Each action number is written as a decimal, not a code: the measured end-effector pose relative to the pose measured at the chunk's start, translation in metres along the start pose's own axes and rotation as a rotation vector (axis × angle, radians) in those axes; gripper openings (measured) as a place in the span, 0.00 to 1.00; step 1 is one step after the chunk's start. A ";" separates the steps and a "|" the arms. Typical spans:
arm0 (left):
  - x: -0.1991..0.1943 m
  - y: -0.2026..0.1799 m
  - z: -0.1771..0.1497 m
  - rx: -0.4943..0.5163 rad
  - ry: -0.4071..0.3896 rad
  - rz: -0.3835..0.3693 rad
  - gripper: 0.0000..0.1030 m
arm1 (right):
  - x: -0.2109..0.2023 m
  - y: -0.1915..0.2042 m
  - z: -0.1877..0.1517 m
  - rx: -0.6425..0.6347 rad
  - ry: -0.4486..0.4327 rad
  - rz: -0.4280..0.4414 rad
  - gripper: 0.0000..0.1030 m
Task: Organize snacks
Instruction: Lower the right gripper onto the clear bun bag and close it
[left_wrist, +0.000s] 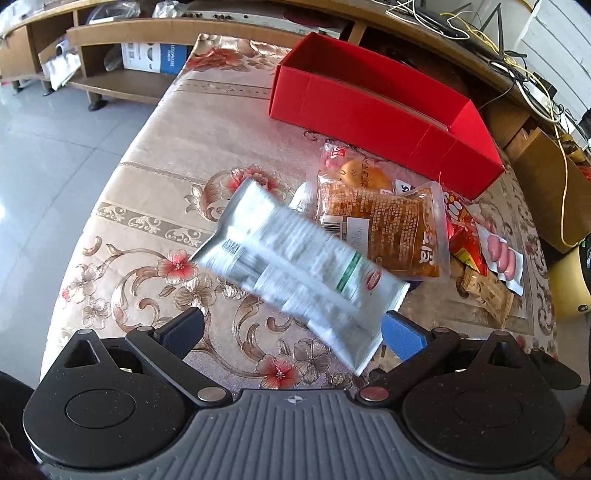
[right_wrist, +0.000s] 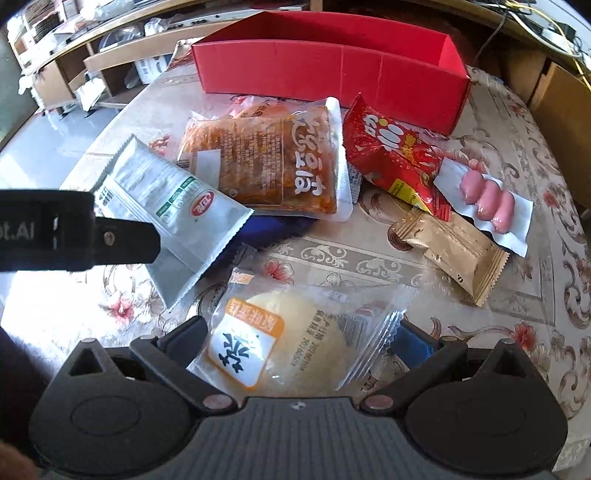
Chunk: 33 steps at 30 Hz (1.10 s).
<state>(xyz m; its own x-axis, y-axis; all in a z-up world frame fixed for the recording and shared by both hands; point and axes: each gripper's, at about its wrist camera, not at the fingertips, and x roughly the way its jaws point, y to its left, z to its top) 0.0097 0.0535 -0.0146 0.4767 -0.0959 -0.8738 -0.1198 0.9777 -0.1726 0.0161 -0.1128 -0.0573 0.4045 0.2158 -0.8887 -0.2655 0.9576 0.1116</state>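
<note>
A red open box (left_wrist: 373, 110) stands at the far side of the floral table; it also shows in the right wrist view (right_wrist: 325, 70). My left gripper (left_wrist: 291, 332) is open, its jaws wide apart. A silver snack packet (left_wrist: 295, 258), blurred by motion, lies or hovers just ahead of it, apart from the pads; the right wrist view shows the packet (right_wrist: 177, 206) beside the left gripper's finger (right_wrist: 125, 240). My right gripper (right_wrist: 295, 339) stands open around a clear-wrapped pale bun (right_wrist: 280, 339); contact cannot be told.
A pile of snacks lies before the box: an orange pouch (right_wrist: 273, 162), a red bag (right_wrist: 391, 155), pink sausages (right_wrist: 487, 203), a tan bar (right_wrist: 454, 251). Wooden shelves (left_wrist: 122, 55) and cables (left_wrist: 517, 66) stand behind. The table edge (left_wrist: 122, 162) drops to tiled floor at left.
</note>
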 end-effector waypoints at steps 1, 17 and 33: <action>-0.001 0.000 0.000 0.001 -0.003 -0.001 1.00 | 0.000 -0.001 0.001 -0.014 0.002 0.012 1.00; 0.002 0.010 -0.004 -0.133 0.070 0.023 0.99 | -0.047 -0.025 0.017 -0.177 -0.031 0.006 0.51; 0.039 -0.013 0.006 -0.202 0.134 0.180 1.00 | -0.030 -0.055 0.029 -0.223 -0.020 0.122 0.50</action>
<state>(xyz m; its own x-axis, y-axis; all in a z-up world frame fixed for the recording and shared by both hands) 0.0351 0.0382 -0.0436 0.3141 0.0391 -0.9486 -0.3693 0.9255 -0.0842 0.0436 -0.1667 -0.0241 0.3742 0.3329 -0.8656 -0.4986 0.8592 0.1149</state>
